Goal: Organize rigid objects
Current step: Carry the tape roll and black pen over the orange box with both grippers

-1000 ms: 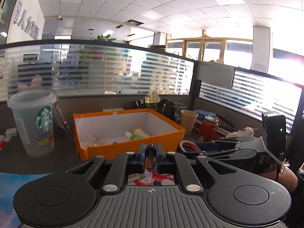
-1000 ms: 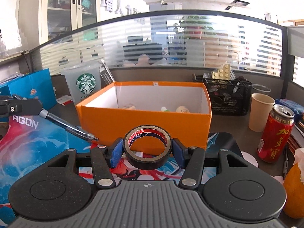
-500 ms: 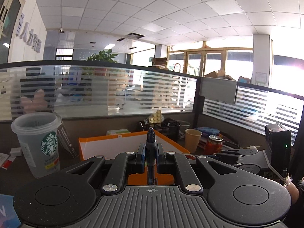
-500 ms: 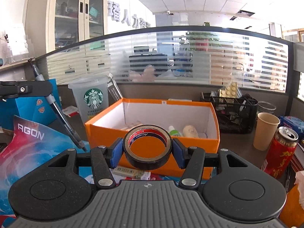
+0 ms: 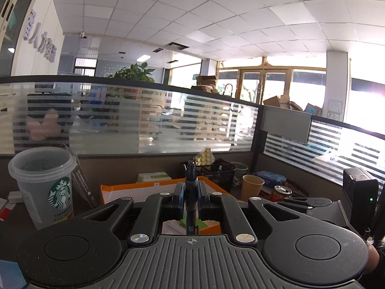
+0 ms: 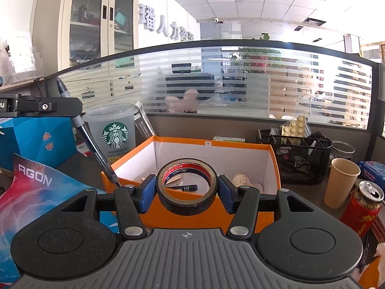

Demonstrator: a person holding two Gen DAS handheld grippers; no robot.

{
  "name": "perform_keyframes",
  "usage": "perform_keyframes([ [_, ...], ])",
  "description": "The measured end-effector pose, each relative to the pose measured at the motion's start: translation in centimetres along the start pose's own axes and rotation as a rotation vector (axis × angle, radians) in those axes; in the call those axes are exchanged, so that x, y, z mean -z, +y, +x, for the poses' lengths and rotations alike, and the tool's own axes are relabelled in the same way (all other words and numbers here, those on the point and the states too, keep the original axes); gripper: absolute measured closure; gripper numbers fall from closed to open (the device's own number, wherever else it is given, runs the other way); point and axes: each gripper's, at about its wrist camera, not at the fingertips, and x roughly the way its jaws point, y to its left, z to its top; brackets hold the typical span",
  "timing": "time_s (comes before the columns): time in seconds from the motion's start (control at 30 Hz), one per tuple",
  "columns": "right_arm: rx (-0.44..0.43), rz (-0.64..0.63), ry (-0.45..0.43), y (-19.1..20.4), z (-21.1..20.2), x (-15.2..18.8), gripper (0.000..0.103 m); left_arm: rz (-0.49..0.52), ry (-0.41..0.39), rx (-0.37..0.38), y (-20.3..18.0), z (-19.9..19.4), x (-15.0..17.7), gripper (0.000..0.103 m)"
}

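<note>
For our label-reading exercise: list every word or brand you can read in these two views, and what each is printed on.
"STARBUCKS": plastic cup.
"AGON": colourful mat.
"ACHEM": tape roll, inner core, upside down.
Wall sign: large Chinese characters, partly hidden.
Red can: Chinese characters, not clearly legible.
Box label: too small.

Open orange box (image 6: 192,213); Starbucks cup (image 6: 115,134) beside.

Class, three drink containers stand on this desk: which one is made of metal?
The red drink can, far right beside the plain paper cup. The Starbucks cup is translucent plastic.
</note>
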Motion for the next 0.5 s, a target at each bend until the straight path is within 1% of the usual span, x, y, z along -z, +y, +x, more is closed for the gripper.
perform_keyframes([
  [0.27, 0.003, -0.02, 0.006, -0.8, 2.3, -1.5, 0.051, -0.004, 0.015, -0.006, 1.4, 2.7, -0.7, 0.095],
  [0.5, 0.005, -0.016, 0.01, -1.8, 4.7, -2.7, 0.051, -0.043, 0.042, -0.001, 3.0, 5.5, -0.6, 0.095],
])
